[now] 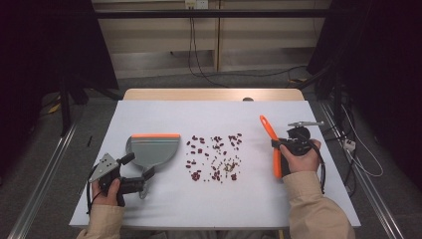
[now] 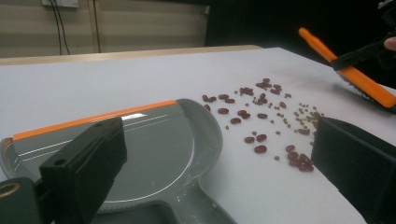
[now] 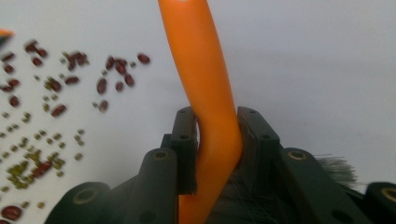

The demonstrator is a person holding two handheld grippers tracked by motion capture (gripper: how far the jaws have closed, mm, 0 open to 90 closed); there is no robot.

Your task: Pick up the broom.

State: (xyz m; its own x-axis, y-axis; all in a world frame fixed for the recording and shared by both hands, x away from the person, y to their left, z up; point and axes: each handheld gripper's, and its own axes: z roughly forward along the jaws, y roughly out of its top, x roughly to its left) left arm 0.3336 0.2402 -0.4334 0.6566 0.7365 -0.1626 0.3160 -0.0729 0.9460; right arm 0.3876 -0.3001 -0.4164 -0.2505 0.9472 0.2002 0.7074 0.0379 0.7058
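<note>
A grey dustpan (image 1: 152, 148) with an orange front lip lies flat at the table's left. Its handle (image 2: 187, 207) points toward my left gripper (image 1: 144, 180), which stands open with the handle's end low between the wide-apart jaws (image 2: 219, 177). Dark red beans (image 1: 214, 157) and small green ones (image 1: 229, 167) are scattered mid-table, to the right of the pan (image 2: 154, 154). My right gripper (image 1: 278, 145) is shut on an orange brush (image 1: 270, 133) right of the beans (image 3: 56, 84). The handle (image 3: 205, 88) runs up between the jaws (image 3: 217, 140), and dark bristles (image 3: 336, 165) show low.
A white sheet (image 1: 174, 206) covers the table, with a wooden edge (image 1: 214, 94) at the back. Bare sheet lies in front of the beans and along the far side. Cables (image 1: 358, 154) trail on the floor at the right.
</note>
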